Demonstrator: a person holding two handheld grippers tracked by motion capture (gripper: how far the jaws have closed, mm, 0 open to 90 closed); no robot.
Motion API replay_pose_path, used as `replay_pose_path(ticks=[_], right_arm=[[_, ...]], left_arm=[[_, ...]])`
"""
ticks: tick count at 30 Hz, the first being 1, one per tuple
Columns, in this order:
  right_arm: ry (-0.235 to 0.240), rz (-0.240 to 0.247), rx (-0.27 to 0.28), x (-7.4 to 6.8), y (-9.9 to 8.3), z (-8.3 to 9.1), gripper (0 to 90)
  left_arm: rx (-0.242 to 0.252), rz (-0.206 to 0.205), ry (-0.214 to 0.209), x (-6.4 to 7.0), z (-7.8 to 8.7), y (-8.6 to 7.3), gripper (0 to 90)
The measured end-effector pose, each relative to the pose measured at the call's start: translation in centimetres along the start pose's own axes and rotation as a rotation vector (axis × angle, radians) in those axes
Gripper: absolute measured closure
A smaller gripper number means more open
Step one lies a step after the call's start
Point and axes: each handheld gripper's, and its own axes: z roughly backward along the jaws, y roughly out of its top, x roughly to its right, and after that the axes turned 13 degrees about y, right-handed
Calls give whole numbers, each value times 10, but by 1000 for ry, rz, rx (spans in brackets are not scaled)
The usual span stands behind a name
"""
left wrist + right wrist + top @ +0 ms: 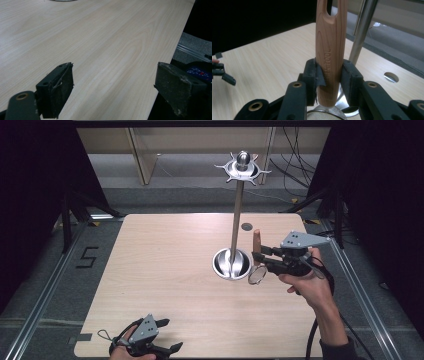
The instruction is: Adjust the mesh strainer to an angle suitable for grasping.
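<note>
The table [165, 285] is pale wood with rounded corners, and most of its top lies bare: the whole left half and the near middle are open. The left gripper [167, 336] sits at the near edge, left of centre, its jaws spread wide with nothing between them; in the left gripper view one pad [58, 93] hangs over the wood while the other [178, 88] reaches past the table's side edge.

A stand [236, 210] rises right of centre: a round shiny metal base [231, 265], a slim steel pole, and a crown of hooks [243, 169] topped by a ball. A small hole [246, 226] lies in the tabletop behind it.

The right gripper [258, 257] is held just beside the base on its right, above the table. Its jaws are clamped on a strainer [257, 251], gripping the wooden handle [330, 55] from both sides near its lower end. The handle stands upright, smooth and rounded with visible grain, stamped lettering and a slot at the top. Below the jaws hangs the round mesh ring [257, 275], touching or nearly touching the base's rim; I cannot tell which.
</note>
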Motion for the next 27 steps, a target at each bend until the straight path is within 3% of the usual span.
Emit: replay_pose_path(ticks=[2,4,5,7,8,10,11,13,14,15,16,19,21,22,24,25,27], right_arm=[[-22,10,22,1,8,4,688],[-27,7,30,1,11,5,688],[-33,4,31,1,13,7,688],[-39,17,38,3,18,8,688],[-41,25,39,4,20,9,688],[-55,32,51,6,25,11,688],[-55,27,48,6,27,11,688],[-65,23,56,7,31,11,688],[-63,18,49,7,34,11,688],[-71,30,56,9,36,12,688],[-73,29,61,9,38,11,688],[-82,6,73,9,48,11,688],[-78,22,75,11,50,11,688],[-90,26,74,12,52,11,688],[-87,15,76,13,57,11,688],[-92,14,75,14,59,11,688],[-101,19,83,16,63,11,688]], left_arm=[[-9,-18,10,-1,0,0,147],[4,9,-2,0,-1,0,147],[-11,-21,7,-2,0,0,147],[-8,-19,9,-1,0,0,147],[9,11,-1,1,-1,-1,147],[-1,-2,2,0,0,0,147],[-10,-20,5,-2,0,0,147],[-8,-19,8,-1,0,0,146],[3,9,-3,0,-1,0,147],[5,8,-3,0,-1,0,147],[-12,-22,6,-2,0,0,147],[12,15,-3,1,-2,-1,147],[-7,-17,3,-2,0,0,147],[-1,-1,-2,0,0,0,147],[-11,-20,5,-2,0,0,147],[5,10,-3,0,-1,0,147],[-1,-6,-2,-1,0,0,147]])
